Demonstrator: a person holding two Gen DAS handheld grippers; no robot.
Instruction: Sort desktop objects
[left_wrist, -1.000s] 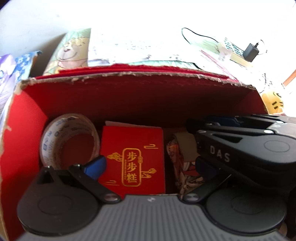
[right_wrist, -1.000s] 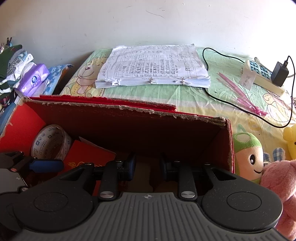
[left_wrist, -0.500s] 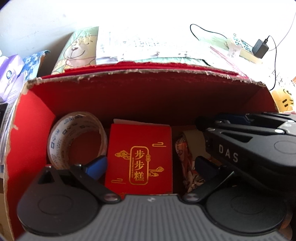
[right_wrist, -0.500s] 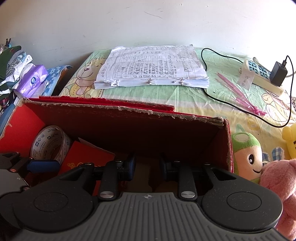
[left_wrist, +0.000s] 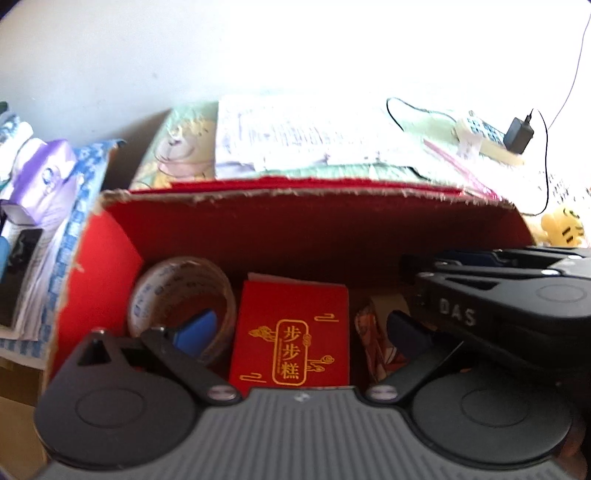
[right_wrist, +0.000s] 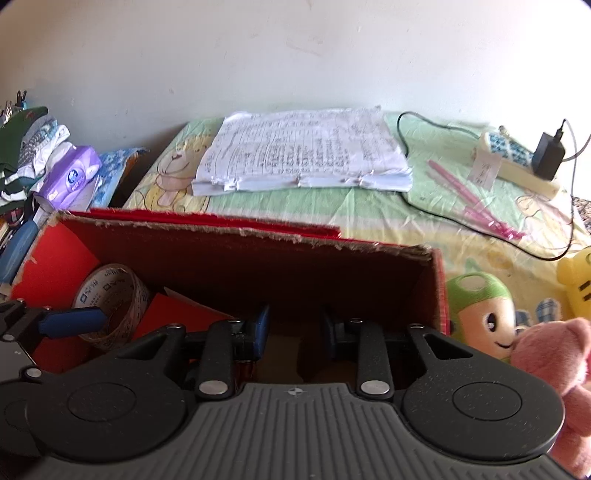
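We've pulled the left gripper (left_wrist: 299, 332) back, jaws open and empty, red packet (left_wrist: 291, 332) left mid-frame in the box (left_wrist: 295, 229); right gripper (right_wrist: 293, 328) open too.

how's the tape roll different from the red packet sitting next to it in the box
The tape roll is a pale, see-through ring with a hollow middle; the red packet is a flat, solid red rectangle. The tape roll carries small blue print, the red packet gold characters in a gold frame. The tape roll leans at the box's left end, the red packet sits mid-box. Both are inside the red box, side by side.
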